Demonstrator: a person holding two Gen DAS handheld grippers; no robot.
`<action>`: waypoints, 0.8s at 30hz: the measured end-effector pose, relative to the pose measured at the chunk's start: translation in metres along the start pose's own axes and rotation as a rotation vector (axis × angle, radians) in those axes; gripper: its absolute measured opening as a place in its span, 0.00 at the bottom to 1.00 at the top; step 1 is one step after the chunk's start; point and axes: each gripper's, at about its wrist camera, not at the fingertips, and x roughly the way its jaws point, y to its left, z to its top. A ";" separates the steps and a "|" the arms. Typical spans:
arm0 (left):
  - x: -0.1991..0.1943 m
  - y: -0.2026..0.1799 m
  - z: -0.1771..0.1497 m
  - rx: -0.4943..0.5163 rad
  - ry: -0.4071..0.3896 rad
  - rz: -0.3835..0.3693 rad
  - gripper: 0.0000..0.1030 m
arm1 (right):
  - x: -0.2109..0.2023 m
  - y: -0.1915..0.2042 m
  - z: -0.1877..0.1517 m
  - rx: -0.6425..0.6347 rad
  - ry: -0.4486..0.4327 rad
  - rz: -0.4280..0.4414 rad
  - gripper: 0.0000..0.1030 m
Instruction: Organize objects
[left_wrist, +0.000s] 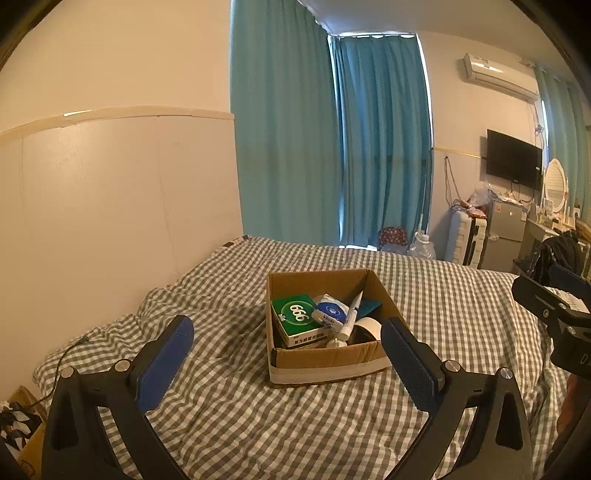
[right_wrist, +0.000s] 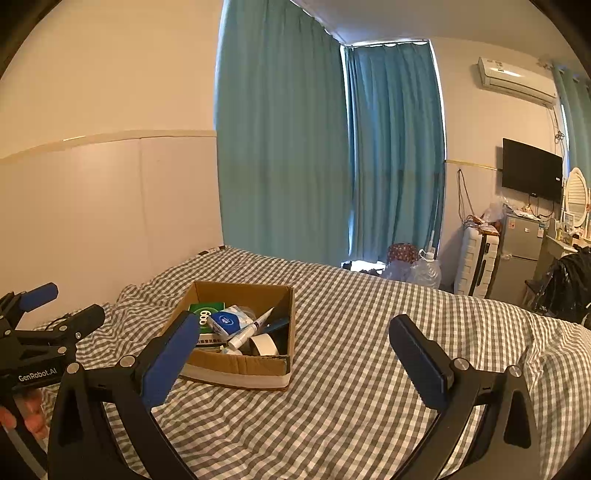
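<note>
A cardboard box (left_wrist: 325, 356) (right_wrist: 236, 363) sits on the checked bedsheet. Inside it lie a green medicine box (left_wrist: 297, 319) (right_wrist: 207, 310), a blue and white tissue pack (left_wrist: 330, 312) (right_wrist: 227, 321), a white tube (left_wrist: 351, 317) (right_wrist: 251, 328) and a roll of white tape (left_wrist: 367, 326) (right_wrist: 264, 345). My left gripper (left_wrist: 287, 338) hangs open just in front of the box, nothing between its fingers. My right gripper (right_wrist: 295, 334) is open too, held to the right of the box, with its left finger (right_wrist: 173, 350) overlapping the box's near left corner in this view.
The bed (left_wrist: 258, 406) runs along a pale wall on the left. Teal curtains (left_wrist: 332, 147) hang behind it. A suitcase (right_wrist: 476, 266), small fridge (right_wrist: 521, 251), wall TV (right_wrist: 532, 170) and water jug (right_wrist: 428, 271) stand at the far right. A cable (left_wrist: 62, 354) trails off the bed's left edge.
</note>
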 end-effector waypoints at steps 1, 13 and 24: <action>0.000 0.000 0.000 0.002 -0.002 0.000 1.00 | 0.000 0.000 0.000 0.000 0.001 0.000 1.00; -0.004 -0.001 0.000 0.020 -0.012 0.015 1.00 | 0.003 0.005 -0.002 -0.014 0.012 -0.008 1.00; -0.005 0.002 0.002 0.016 -0.003 0.016 1.00 | 0.007 0.007 -0.005 -0.018 0.022 -0.010 1.00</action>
